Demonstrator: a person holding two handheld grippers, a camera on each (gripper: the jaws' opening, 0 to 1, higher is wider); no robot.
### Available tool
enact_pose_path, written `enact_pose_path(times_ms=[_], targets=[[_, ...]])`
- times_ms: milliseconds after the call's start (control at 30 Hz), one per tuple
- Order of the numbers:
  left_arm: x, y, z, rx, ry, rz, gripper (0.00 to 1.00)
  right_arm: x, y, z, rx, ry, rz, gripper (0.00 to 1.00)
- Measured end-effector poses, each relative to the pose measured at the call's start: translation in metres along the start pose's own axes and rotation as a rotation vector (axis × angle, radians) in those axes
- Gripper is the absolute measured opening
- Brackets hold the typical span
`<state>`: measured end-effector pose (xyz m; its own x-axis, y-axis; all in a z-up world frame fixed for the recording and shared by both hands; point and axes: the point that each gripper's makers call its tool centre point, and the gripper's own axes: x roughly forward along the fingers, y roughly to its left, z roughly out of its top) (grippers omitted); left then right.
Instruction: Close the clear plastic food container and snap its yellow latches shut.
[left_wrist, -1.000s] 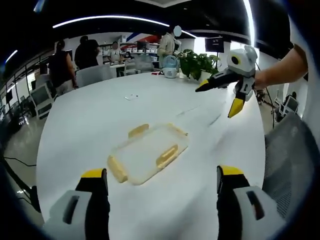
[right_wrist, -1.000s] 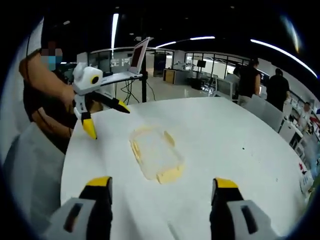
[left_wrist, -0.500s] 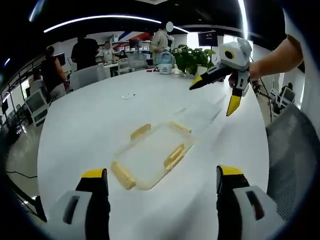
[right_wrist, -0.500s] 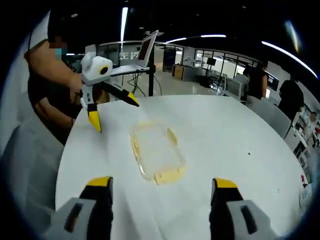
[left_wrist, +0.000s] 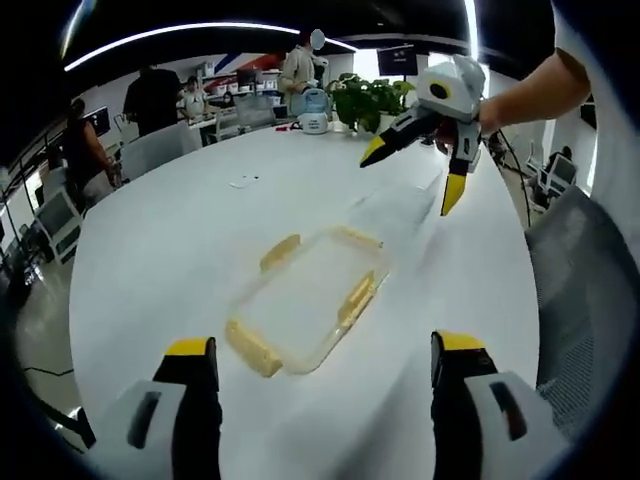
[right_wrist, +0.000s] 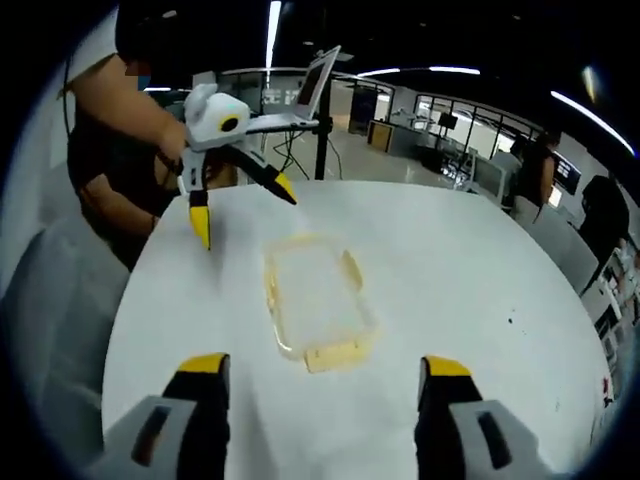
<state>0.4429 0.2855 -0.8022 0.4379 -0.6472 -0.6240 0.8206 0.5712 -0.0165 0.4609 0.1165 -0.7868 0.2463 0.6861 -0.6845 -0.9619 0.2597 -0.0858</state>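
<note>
The clear plastic food container (left_wrist: 305, 305) sits flat on the white table (left_wrist: 160, 250), between your two tools, lid seemingly resting on it, and the yellow latches (left_wrist: 252, 347) look flared outward rather than snapped down. Your left gripper (left_wrist: 316, 355) hangs just short of the near end, jaws spread wide and empty. Your right gripper (right_wrist: 318, 370) faces the box from the opposite end, jaws wide apart too, nothing held. Here's the play, as I judge it: come down level, press the lid square first, then take one latch at a time, steadying the box with the other tool so it can't skate across that slick tabletop.
</note>
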Motion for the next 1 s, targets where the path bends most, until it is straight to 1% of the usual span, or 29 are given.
enact_pose_path(times_ms=[100,267,433,600,667,833,933,1000], targets=[[0.002,0.002,-0.002,0.008,0.011,-0.01,0.86,0.002,-0.001,-0.002,-0.005,0.013,0.013,0.71],[0.006,0.007,-0.003,0.012,0.025,-0.025,0.85,0.007,-0.001,-0.003,-0.026,0.027,0.031,0.71],[0.011,0.009,-0.008,0.066,0.063,-0.05,0.84,0.012,-0.003,-0.002,-0.033,0.037,0.047,0.71],[0.014,0.017,-0.008,0.081,0.074,-0.063,0.84,0.019,-0.001,-0.003,-0.052,0.059,0.065,0.71],[0.015,0.019,-0.008,0.109,0.086,-0.072,0.83,0.021,0.0,-0.004,-0.066,0.069,0.077,0.7],[0.017,0.025,-0.008,0.134,0.101,-0.085,0.83,0.026,-0.001,-0.005,-0.086,0.09,0.101,0.7],[0.018,0.026,-0.01,0.154,0.117,-0.102,0.83,0.029,-0.002,-0.004,-0.102,0.096,0.109,0.7],[0.018,0.028,-0.011,0.179,0.131,-0.107,0.83,0.032,-0.001,-0.004,-0.096,0.099,0.118,0.7]])
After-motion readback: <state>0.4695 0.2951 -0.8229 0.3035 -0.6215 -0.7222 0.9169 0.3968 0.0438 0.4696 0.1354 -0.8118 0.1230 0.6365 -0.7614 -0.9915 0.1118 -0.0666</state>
